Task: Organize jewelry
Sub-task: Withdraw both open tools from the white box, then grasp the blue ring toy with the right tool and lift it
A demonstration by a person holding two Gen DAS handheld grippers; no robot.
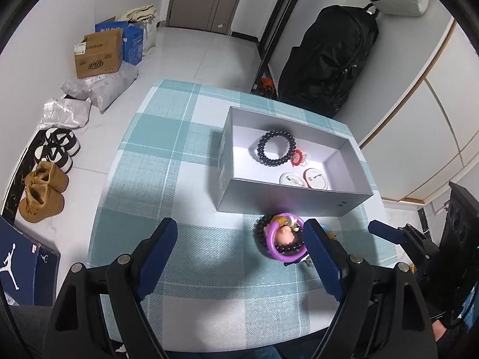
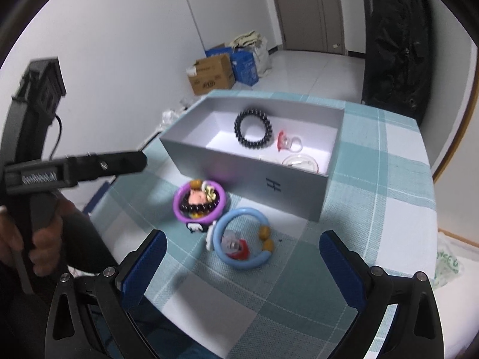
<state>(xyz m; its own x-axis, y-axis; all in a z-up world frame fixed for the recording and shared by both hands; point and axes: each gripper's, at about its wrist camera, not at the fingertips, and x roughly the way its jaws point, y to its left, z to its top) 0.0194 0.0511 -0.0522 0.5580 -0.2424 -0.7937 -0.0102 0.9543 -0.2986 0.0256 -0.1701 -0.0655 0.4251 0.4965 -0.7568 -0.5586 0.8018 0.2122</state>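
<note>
A: Box point(image 1: 287, 200) first — grey, lid off, sitting on the checked tablecloth point(image 1: 167, 179). What lies in it?

B: A black bead bracelet point(image 1: 276, 148) near the middle of the box. Just beside it, toward the box's right end, a small red piece point(image 1: 297, 158) with something clear on it. Closer to the box's near wall there are two round clear pieces point(image 1: 305, 178), one with a red rim.

A: And outside the box?

B: Just in front of its near wall, a purple bangle point(image 2: 200, 200) lying over dark beads and a small figure charm. Next to that, a little farther from the box, a blue bangle point(image 2: 244, 237) with two amber beads and a red-and-clear piece inside its ring. Between the two, a small black-and-white trinket point(image 2: 196, 226); what it is I cannot tell.

A: The grippers?

B: The left gripper point(image 1: 239, 242) hovers above the cloth in front of the box, fingers spread wide, holding nothing; the purple bangle sits by its right finger. The right gripper point(image 2: 242, 254) is also spread wide and empty, the blue bangle lying between its fingers, nearer the box than the tips.
</note>
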